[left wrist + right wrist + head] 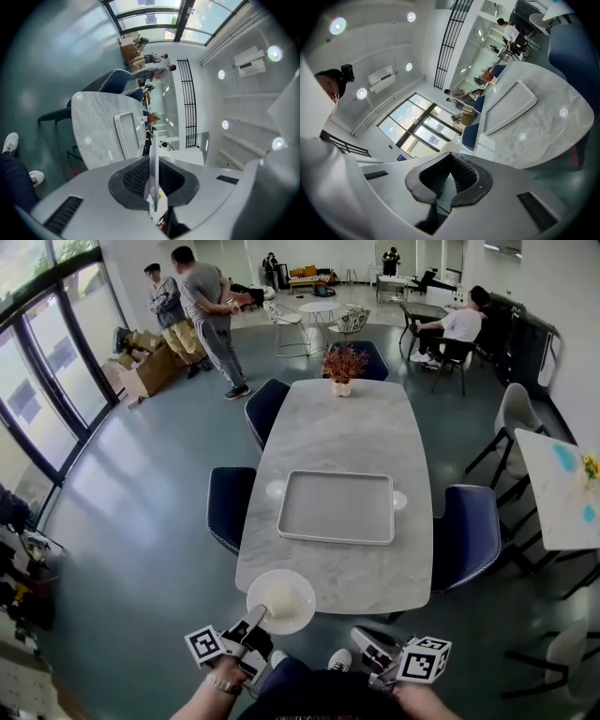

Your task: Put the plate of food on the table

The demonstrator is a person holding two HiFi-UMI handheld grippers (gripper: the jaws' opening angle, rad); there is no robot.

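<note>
A round white plate with something pale on it lies at the near edge of the marble table, partly overhanging it. My left gripper is shut on the plate's near rim. In the left gripper view the plate shows edge-on, clamped between the dark pads of the left gripper. My right gripper hangs below the table edge to the right of the plate, apart from it. In the right gripper view the right gripper is shut with its pads meeting on nothing.
A grey rectangular tray lies in the middle of the table, a small potted plant at its far end. Dark blue chairs flank the table. Two people stand far left and another sits far right.
</note>
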